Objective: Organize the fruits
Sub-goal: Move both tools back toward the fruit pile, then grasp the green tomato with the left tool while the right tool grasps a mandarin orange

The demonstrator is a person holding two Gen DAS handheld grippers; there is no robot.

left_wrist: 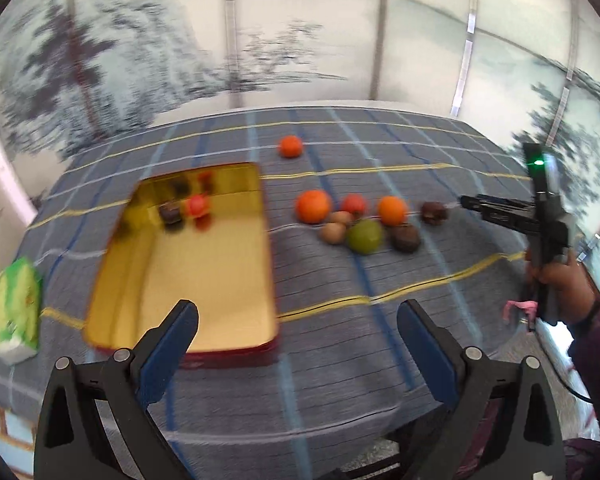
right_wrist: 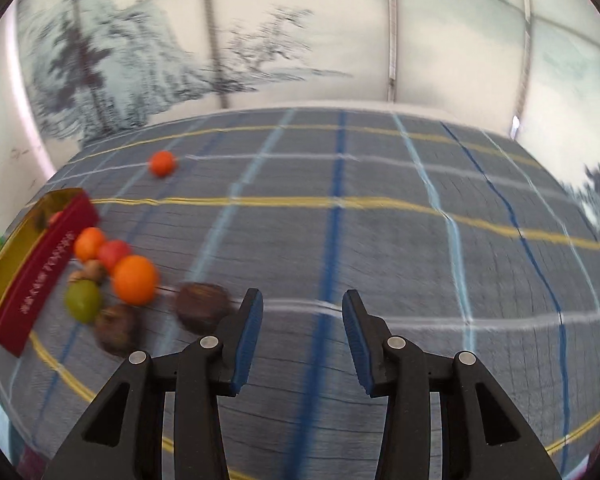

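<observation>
Both views are motion-blurred. Left gripper (left_wrist: pixel 298 332) hangs above the near edge of the table, fingers spread wide and holding nothing, just off the near right corner of the gold tin (left_wrist: pixel 188 268). Right gripper (right_wrist: pixel 301 340) sits low over the plaid tablecloth (right_wrist: pixel 379 240), fingers parted and empty, with the dark brown fruit (right_wrist: pixel 202 304) just left of its left finger. Judged step: right-hand pickup of that fruit for transfer to the tin. To do it well, the gripper should shift left until the fruit lies centred between the pads, descend squarely, and close gently, since a round fruit on cloth is likely to roll if nudged from one side; a second dark fruit (right_wrist: pixel 118 326) lies near and should not be bumped. Fruits: the cluster lies to the right of the tin, two oranges (left_wrist: pixel 313 206), a reddish fruit (left_wrist: pixel 353 203), a green one (left_wrist: pixel 364 236), two small tan ones (left_wrist: pixel 333 233), all close or touching. A lone small orange (left_wrist: pixel 291 146) sits well apart toward the far side. The tin already holds a red fruit (left_wrist: pixel 197 206) and a dark one (left_wrist: pixel 170 213) at its far end, the rest of its floor bare. A green packet (left_wrist: pixel 14 304) lies left of the tin.
</observation>
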